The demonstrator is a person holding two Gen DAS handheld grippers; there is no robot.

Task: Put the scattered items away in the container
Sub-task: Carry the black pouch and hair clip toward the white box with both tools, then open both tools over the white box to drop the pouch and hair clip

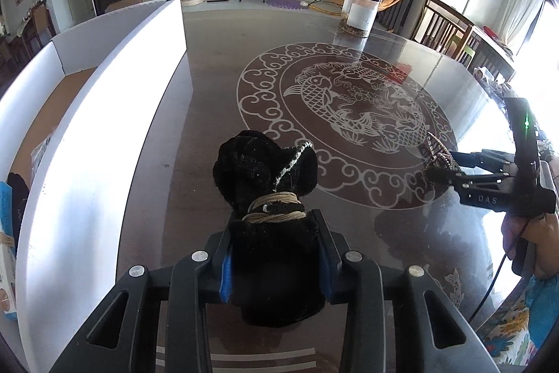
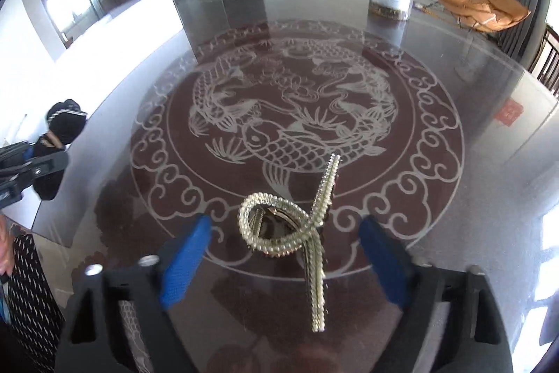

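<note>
- My left gripper [image 1: 276, 254] is clamped on a black plush pouch [image 1: 269, 198], both blue pads pressed into its lower body below the twine wrap.
- The pouch looks soft and light: the pile gives under the pads, and the upper half flops forward past the jaws. I judge the hold as safe but loose in shape, so the top can swing when I move.
- The twine neck is the firmest part; the hold just below it suits me, since the plush is thick there and not slippery.
- The white box [image 1: 104, 114] stands to the left of the pouch, its near wall bright. Things already lie inside at the near left.
- My right gripper [image 2: 284, 254] stands with its jaws apart, astride the hair clip [image 2: 300, 233]; neither pad touches it.
- The clip lies on the glass table [image 2: 454, 198], near the edge of the etched fish ring, 1 long arm pointing at me and another tilted up and away.
- It looks stiff, light and studded with small stones, so I judge it fragile and apt to skate on glass.
- I would close across the looped middle, where the 2 arms cross, not on a thin tip.
- A clear jar [image 1: 360, 11] stands far off, out of the way.
</note>
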